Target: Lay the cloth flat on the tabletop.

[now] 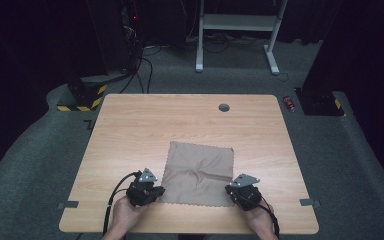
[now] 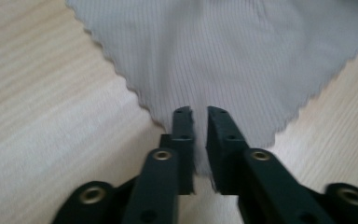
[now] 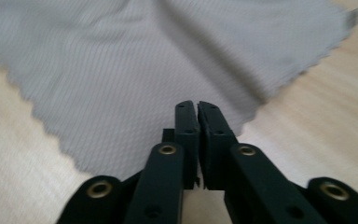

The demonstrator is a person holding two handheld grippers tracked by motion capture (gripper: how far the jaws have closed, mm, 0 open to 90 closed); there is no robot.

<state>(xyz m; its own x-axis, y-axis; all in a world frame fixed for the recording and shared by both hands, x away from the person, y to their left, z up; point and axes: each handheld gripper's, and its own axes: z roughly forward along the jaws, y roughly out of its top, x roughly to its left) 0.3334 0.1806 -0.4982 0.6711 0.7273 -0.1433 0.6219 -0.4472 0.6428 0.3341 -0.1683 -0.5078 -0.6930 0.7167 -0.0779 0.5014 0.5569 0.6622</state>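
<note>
A grey-brown cloth [image 1: 198,172] with pinked edges lies flat on the wooden table [image 1: 180,120], with a crease across its middle. My left gripper [image 1: 159,191] rests at the cloth's near left corner. In the left gripper view its jaws [image 2: 199,112] stand a narrow gap apart over that corner of the cloth [image 2: 223,56], and the pads do not press on it. My right gripper [image 1: 228,190] is at the near right corner. In the right gripper view its jaws [image 3: 197,106] are all but together at the corner of the cloth [image 3: 121,70].
A round cable hole [image 1: 224,107] sits near the table's far edge. Grey tape tabs [image 1: 68,204] [image 1: 310,202] mark the near corners. Beyond the table stand a white desk frame [image 1: 237,30], a striped base [image 1: 82,97], and a red can [image 1: 290,103] on the floor.
</note>
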